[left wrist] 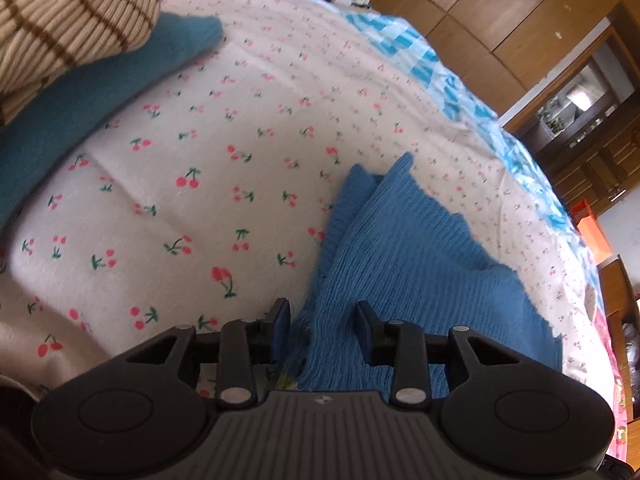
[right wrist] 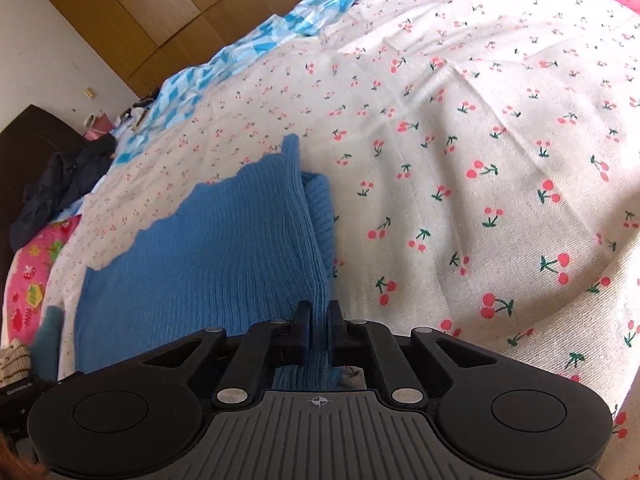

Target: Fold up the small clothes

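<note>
A: Start with the surface. White cotton bedsheet printed with small red cherries (left wrist: 224,128), spread flat over the bed. Broad, soft and free of clutter in the middle, which I take to be why the folding is done here.

B: And what sits on it?

A: The bright blue ribbed knit garment (right wrist: 208,248), lying near the front edge of the sheet, close to both tools. One side is already doubled over, with a ribbed band, a sleeve or hem, I cannot tell which, showing along the fold. Scalloped edge on the far side.

B: Anything else of size?

A: In the left view's upper left corner, a teal fleece garment (left wrist: 80,112) with a cream knit with brown stripes (left wrist: 68,12) stacked on top. Well apart from the blue piece. Looks like a set-aside pile, whether finished or waiting I cannot say.

B: The tools?

A: Right gripper (right wrist: 318,322): jaws drawn narrow with a ridge of blue knit pinched between them, right at the folded edge. Holding there gives control of the doubled layer so it can be carried or tensioned.

B: Left?

A: Left gripper (left wrist: 322,316): jaws standing wide, blue knit beneath and between them, not clamped. One finger is over the garment's edge and the other is over its body. My reading is that it is placed to take a second hold, so that the fold can be moved evenly from two points.

B: Risk?

A: Loose knit stretches; a one-sided pull would skew the fold.
</note>
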A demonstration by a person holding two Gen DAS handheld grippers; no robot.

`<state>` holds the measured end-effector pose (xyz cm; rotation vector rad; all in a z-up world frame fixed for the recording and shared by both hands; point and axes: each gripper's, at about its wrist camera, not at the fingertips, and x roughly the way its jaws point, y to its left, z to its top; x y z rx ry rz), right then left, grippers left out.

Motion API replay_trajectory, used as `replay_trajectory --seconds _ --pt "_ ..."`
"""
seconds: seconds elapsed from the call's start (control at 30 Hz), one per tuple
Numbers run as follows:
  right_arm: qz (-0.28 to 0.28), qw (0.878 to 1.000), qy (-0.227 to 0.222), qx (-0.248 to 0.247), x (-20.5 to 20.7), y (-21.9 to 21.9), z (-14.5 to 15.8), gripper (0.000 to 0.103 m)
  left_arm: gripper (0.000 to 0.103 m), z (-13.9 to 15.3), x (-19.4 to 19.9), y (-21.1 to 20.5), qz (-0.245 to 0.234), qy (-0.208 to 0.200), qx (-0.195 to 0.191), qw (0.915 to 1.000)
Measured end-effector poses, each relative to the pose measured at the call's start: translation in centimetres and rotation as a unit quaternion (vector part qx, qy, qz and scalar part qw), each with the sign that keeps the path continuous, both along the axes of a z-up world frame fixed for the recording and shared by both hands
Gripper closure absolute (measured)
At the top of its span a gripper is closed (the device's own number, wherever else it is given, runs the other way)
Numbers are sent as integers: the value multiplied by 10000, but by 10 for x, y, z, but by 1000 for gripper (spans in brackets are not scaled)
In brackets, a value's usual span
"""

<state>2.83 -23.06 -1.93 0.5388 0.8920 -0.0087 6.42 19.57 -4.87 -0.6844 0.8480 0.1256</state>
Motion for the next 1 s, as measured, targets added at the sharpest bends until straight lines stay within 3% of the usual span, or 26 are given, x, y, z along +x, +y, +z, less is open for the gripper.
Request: replay_trajectory --seconds 0.07,0.27,0.47,0.63,0.83,0.93,1.0 --pt "70 9998 -52 -175 -2 4 9 88 63 1 -3 2 49 -7 -65 10000" --pt "44 9926 -326 -1169 -5 20 47 86 64 8 -12 -2 106 -136 245 9995" --pt "1199 9830 -738 -1177 34 99 78 86 63 14 -16 3 149 -271 263 9992" --pt "2407 9675 -487 -604 93 200 68 75 63 11 -16 11 182 -276 133 9994" --pt "2979 9499 -221 -924 147 288 40 63 63 11 -19 24 315 -407 -23 9987" --pt "2921 9525 163 -845 162 302 21 63 63 10 -19 27 283 -442 -121 9985" --pt "2851 9553 245 -742 163 304 14 76 63 10 -19 27 223 -468 -173 9985"
